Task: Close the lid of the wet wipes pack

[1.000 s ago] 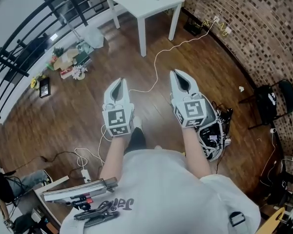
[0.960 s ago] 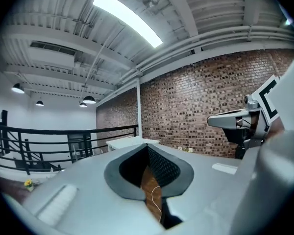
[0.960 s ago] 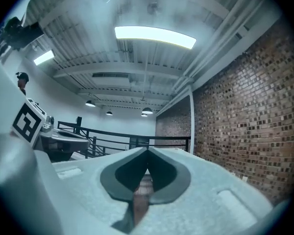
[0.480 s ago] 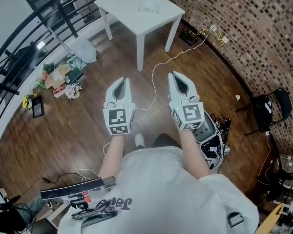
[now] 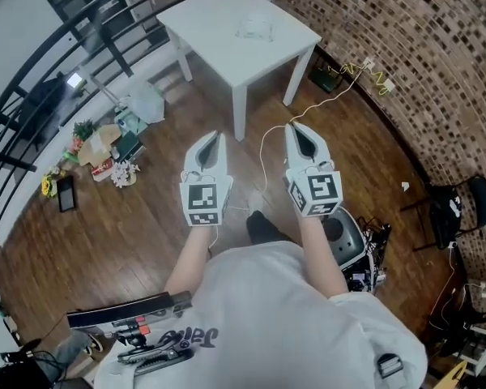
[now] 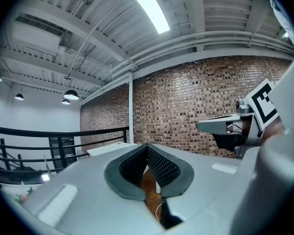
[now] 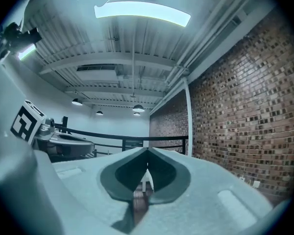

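The wet wipes pack point(image 5: 255, 29) is a small pale translucent thing on the white table point(image 5: 215, 23) at the top of the head view; how its lid stands is too small to tell. My left gripper point(image 5: 219, 134) and right gripper point(image 5: 294, 126) are held side by side at chest height over the wooden floor, well short of the table. Both are shut with nothing between the jaws. In the left gripper view the left gripper point(image 6: 147, 145) has its tips touching, and the right gripper point(image 7: 147, 150) looks the same in its own view. Neither gripper view shows the pack.
A black railing point(image 5: 32, 71) curves along the left, with clutter on the floor point(image 5: 105, 148) below it. A brick wall point(image 5: 405, 47) runs along the right. A white cable point(image 5: 308, 112) crosses the floor, a black chair point(image 5: 462, 205) stands at the right, and a round device point(image 5: 348, 237) sits near my right side.
The view has shifted toward the white table, which now shows more fully with the pack on it. Both grippers stay shut and side by side.
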{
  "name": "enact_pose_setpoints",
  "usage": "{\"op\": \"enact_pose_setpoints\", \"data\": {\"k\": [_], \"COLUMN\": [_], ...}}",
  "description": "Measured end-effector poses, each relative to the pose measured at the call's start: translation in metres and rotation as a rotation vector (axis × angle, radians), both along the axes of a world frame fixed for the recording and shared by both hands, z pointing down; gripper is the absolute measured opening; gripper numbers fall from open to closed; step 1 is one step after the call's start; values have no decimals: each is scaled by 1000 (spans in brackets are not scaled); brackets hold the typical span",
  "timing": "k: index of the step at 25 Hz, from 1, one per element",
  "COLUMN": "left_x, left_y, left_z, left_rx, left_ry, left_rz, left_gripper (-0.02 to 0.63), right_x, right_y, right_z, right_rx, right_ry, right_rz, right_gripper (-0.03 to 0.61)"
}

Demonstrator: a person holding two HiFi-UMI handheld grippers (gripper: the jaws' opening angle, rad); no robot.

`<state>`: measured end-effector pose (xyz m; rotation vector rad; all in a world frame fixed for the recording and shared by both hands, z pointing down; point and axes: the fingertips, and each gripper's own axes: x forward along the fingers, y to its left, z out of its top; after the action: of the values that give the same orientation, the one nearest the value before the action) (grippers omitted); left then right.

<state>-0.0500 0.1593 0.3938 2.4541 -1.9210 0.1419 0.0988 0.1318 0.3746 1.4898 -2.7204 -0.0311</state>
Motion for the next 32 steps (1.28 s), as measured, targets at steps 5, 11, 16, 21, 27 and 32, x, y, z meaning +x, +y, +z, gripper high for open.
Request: {"op": "enact_pose_setpoints", "data": {"k": [5,11,16,21,27,32], "left_x": [7,12,-1,-6,-18,-48], "left_y": [-102,-189,-225,-282,-376,-461], "left_z": [-23,-34,-11,-6,-6,-9], "left_rx": [31,25,-42,-39,-25,-8], "left_ry": [-26,-17,-16,-17,5,14], "left_rz": [8,-39,-63,-37,27,85], "left_gripper": [17,17,17,17,17,17], "right_x": [2,6,-13,-27,-39,-66], "right_y": [-115,-198,-224,-272,-359,-435], "right_z": [-17,-11,14,28,25,18], "right_rx": [20,-11,-67,-88,-83,-79], "right_ry": [-20,-47,-26,-29,-16,1], "right_rz": [-24,-48,-91,-85,-30,27], "right_gripper": [-11,-11,-11,-11,-11,-11]}}
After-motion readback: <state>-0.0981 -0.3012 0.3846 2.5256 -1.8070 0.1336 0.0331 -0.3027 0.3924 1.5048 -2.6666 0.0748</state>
